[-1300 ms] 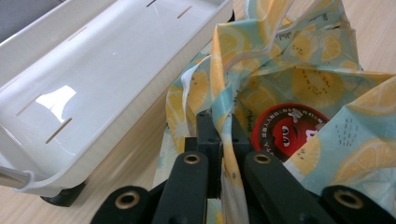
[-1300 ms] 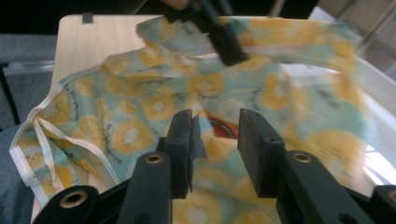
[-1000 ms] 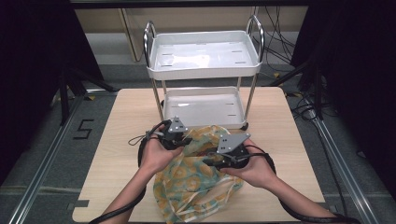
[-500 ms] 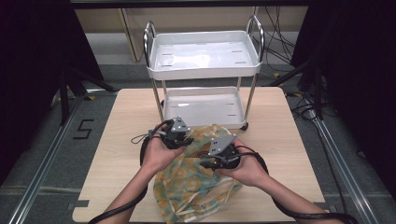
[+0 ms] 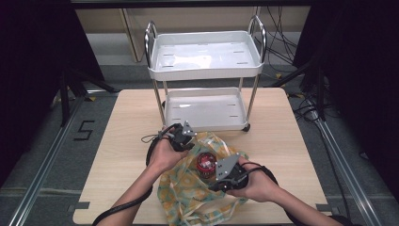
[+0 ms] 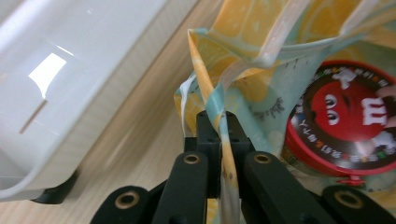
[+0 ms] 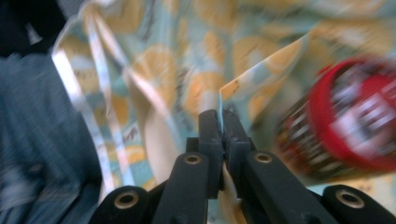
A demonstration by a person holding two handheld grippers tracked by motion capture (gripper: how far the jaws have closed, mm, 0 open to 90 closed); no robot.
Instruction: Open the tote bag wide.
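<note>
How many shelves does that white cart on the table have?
2. The upper shelf sits at the top of the cart, between its chrome handles. The lower shelf sits just above the table, right behind the yellow patterned bag.

pale wooden table (image 5: 117, 155) in a dark room

white two-shelf metal cart (image 5: 205, 59) stands far; grey floor (image 5: 56, 141), cables (image 5: 282, 44) far right.

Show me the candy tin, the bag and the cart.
candy tin (image 5: 205, 163), high view, on its red lid
bag (image 5: 186, 188), high view, on the yellow-printed cloth near the person
cart (image 5: 205, 74), high view, on the front rim of the top tray
</note>
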